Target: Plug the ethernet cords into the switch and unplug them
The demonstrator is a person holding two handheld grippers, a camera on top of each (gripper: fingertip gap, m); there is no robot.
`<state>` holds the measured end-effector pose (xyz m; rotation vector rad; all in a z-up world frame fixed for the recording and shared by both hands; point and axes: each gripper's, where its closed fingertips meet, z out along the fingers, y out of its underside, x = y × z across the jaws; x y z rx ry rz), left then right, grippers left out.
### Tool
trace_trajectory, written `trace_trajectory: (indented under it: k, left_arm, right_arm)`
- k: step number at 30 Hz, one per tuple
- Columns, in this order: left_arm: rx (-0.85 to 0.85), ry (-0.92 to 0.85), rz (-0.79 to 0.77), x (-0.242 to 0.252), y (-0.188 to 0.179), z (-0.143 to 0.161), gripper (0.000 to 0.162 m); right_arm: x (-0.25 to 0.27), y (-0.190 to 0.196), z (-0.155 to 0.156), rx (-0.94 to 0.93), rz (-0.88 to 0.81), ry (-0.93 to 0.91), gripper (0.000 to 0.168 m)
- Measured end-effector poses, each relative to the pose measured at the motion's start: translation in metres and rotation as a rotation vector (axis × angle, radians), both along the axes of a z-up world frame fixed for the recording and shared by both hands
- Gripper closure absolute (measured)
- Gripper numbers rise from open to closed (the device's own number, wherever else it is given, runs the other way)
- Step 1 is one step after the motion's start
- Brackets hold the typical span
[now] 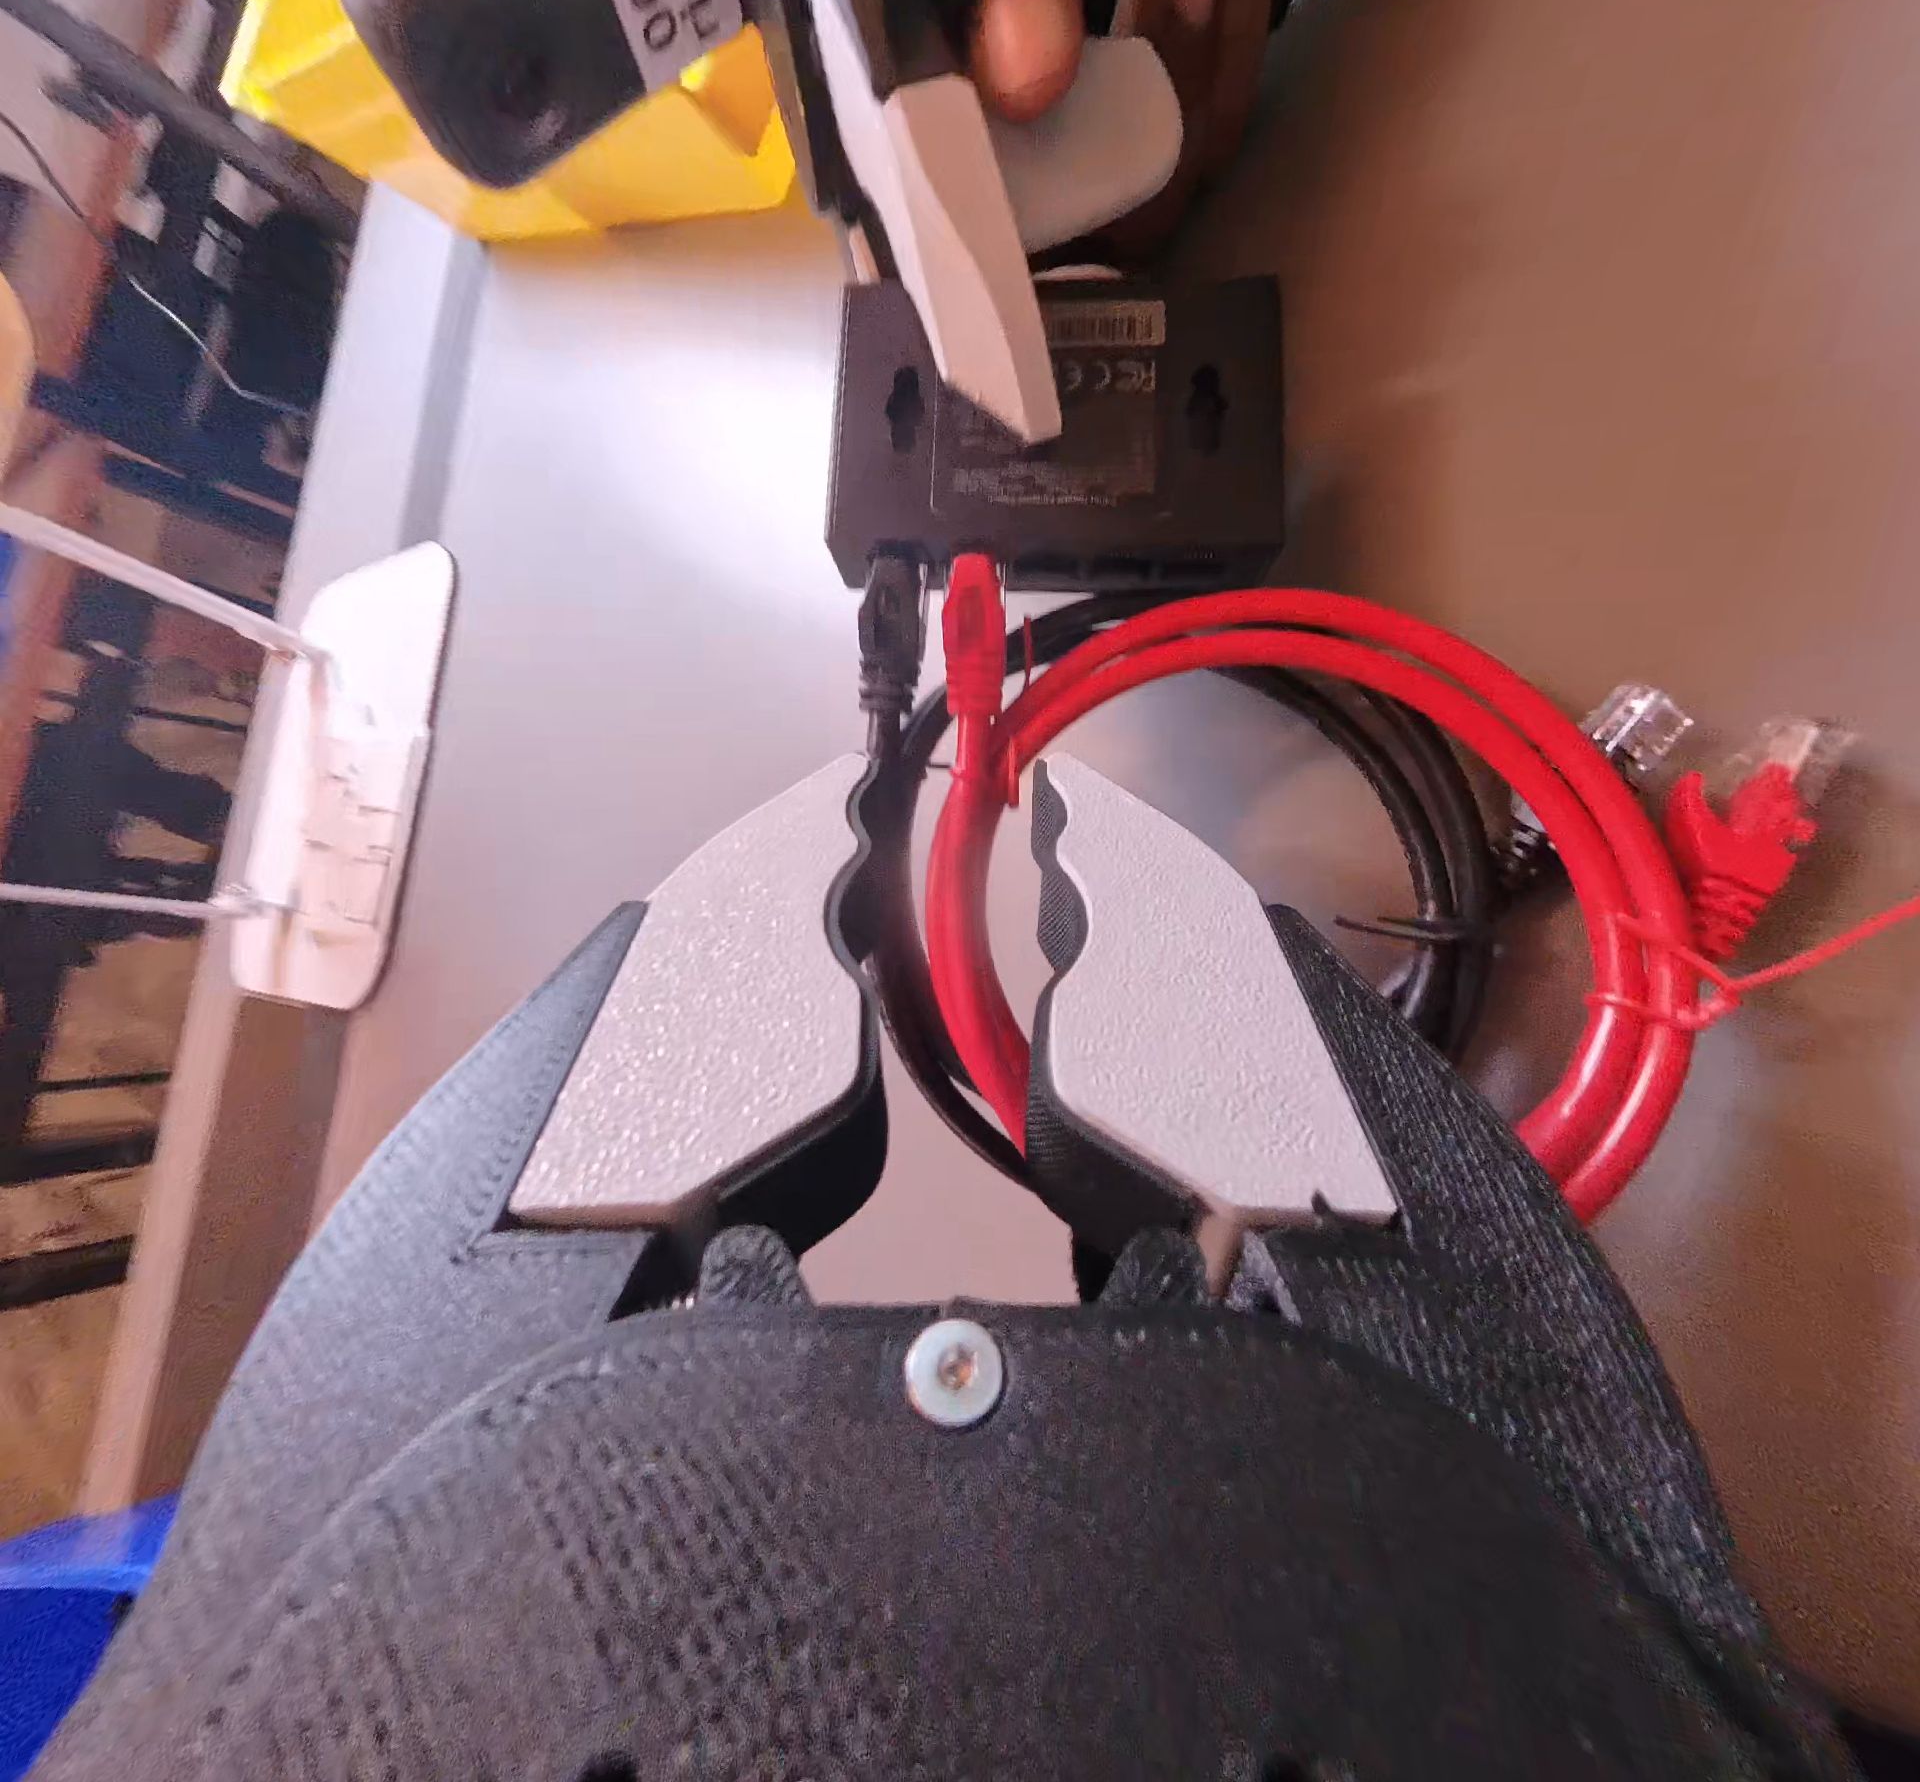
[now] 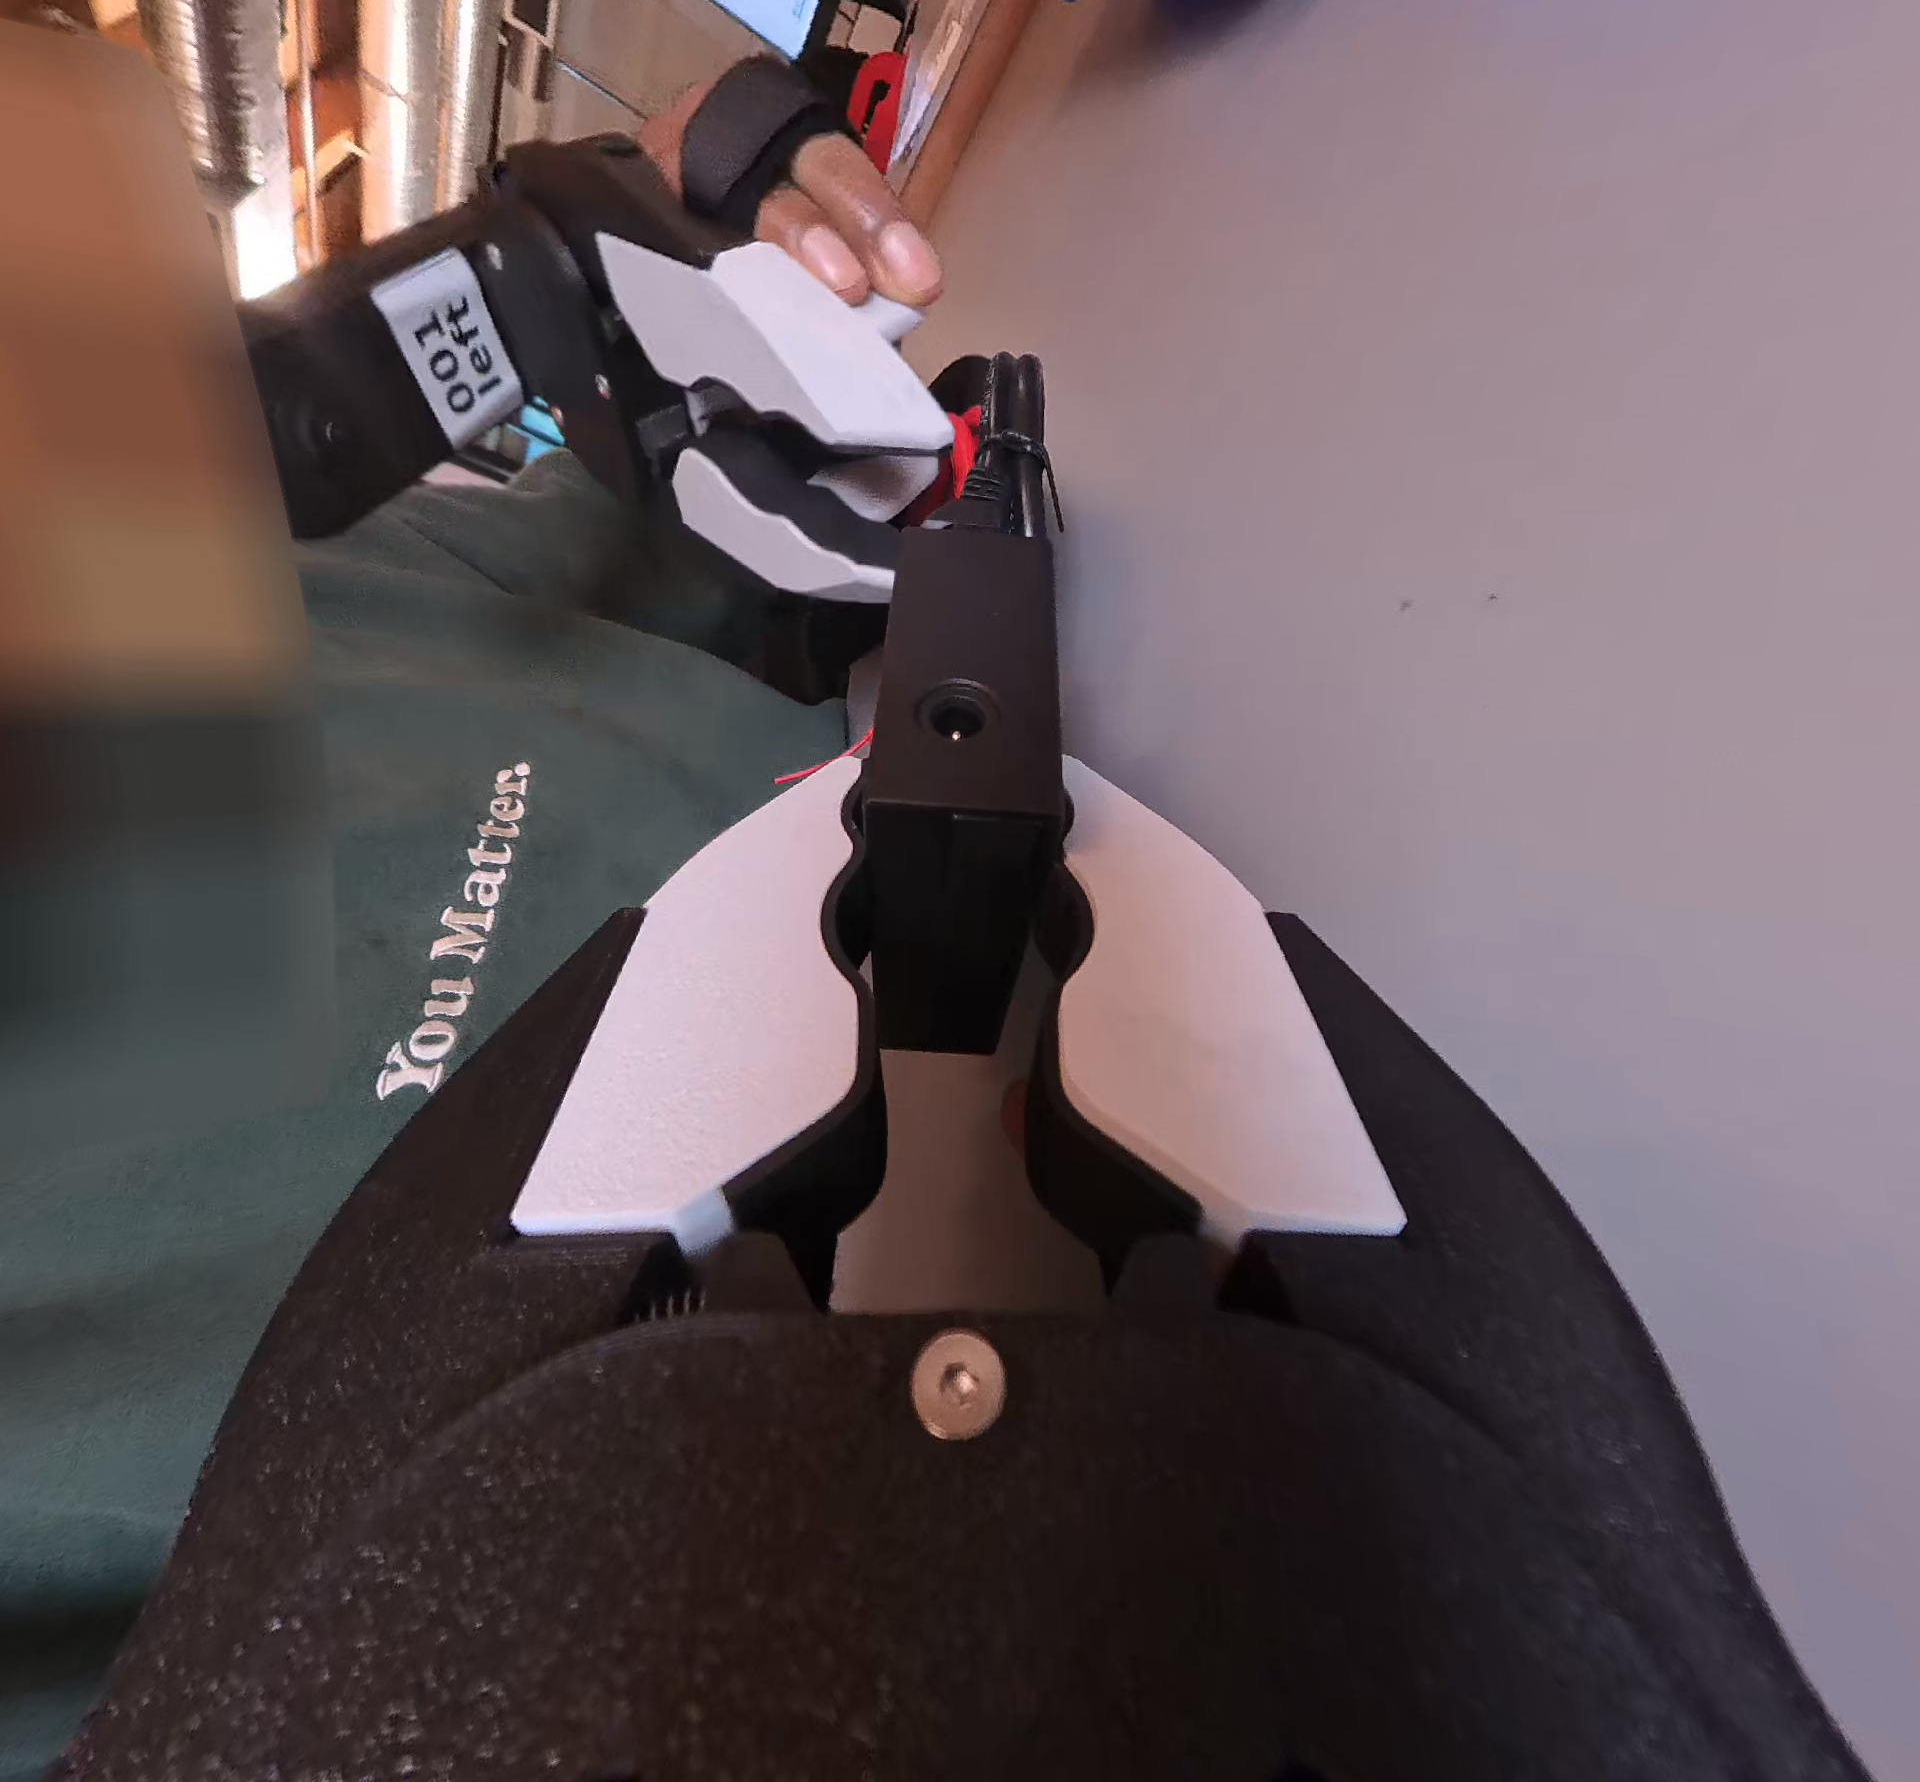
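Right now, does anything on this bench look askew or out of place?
The switch is the odd thing: its labelled underside with the mounting slots faces the left wrist camera, while the right gripper clamps its end. The black cord and red cord sit plugged side by side. Nothing looks damaged.

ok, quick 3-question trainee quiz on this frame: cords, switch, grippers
1. True or false: the red cord and the black cord are both plugged into the switch.
2. Which gripper is clamped on the switch body? A) left B) right C) neither
3. Fill in: the left gripper is open, and the cords running between its fingers are the red one and the ____ one.

Key
1. True: both connectors sit in neighbouring ports at one end of the port row.
2. B: the right gripper is shut on the switch's end.
3. black. The free ends of both cords lie loose on the table.
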<state>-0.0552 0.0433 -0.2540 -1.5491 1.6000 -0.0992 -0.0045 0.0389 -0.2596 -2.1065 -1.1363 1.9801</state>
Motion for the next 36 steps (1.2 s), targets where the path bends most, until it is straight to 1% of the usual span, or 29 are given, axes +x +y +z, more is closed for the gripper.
trace_trajectory:
  k: [4, 6, 7, 9, 14, 16, 19, 21, 28, 36]
  left_arm:
    - [0.000, 0.029, -0.032, 0.000, -0.005, -0.009, 0.139]
    - [0.034, 0.058, -0.034, 0.000, -0.002, -0.012, 0.147]
    - [0.030, 0.062, -0.045, 0.001, -0.002, -0.013, 0.148]
    - [-0.016, 0.070, -0.075, 0.001, -0.007, -0.015, 0.148]
    - [-0.057, 0.127, -0.122, 0.001, -0.012, -0.023, 0.150]
    - [-0.039, 0.127, -0.145, 0.004, -0.014, -0.023, 0.151]
    - [-0.029, 0.133, -0.149, 0.007, -0.014, -0.028, 0.151]
    - [-0.019, 0.109, -0.149, 0.009, -0.015, -0.026, 0.151]
    - [-0.055, 0.111, -0.184, 0.012, -0.018, -0.028, 0.152]
    - [-0.047, 0.067, -0.168, 0.010, -0.018, -0.025, 0.151]
  right_arm:
    - [-0.003, -0.002, 0.002, -0.007, 0.011, 0.014, 0.140]
    - [-0.003, -0.002, 0.001, -0.006, 0.018, 0.008, 0.140]
    - [-0.003, -0.004, 0.001, 0.002, 0.028, 0.006, 0.140]
    - [-0.001, -0.008, -0.002, 0.033, 0.060, -0.012, 0.140]
    - [-0.002, -0.015, -0.008, 0.095, 0.123, -0.056, 0.140]
    - [-0.003, -0.017, -0.006, 0.059, 0.135, -0.045, 0.140]
    - [-0.003, -0.017, -0.009, 0.067, 0.126, -0.071, 0.140]
    - [-0.002, -0.017, -0.008, 0.044, 0.130, -0.066, 0.140]
    - [0.000, -0.020, -0.011, 0.032, 0.149, -0.100, 0.140]
    - [-0.001, -0.019, -0.008, -0.001, 0.137, -0.081, 0.139]
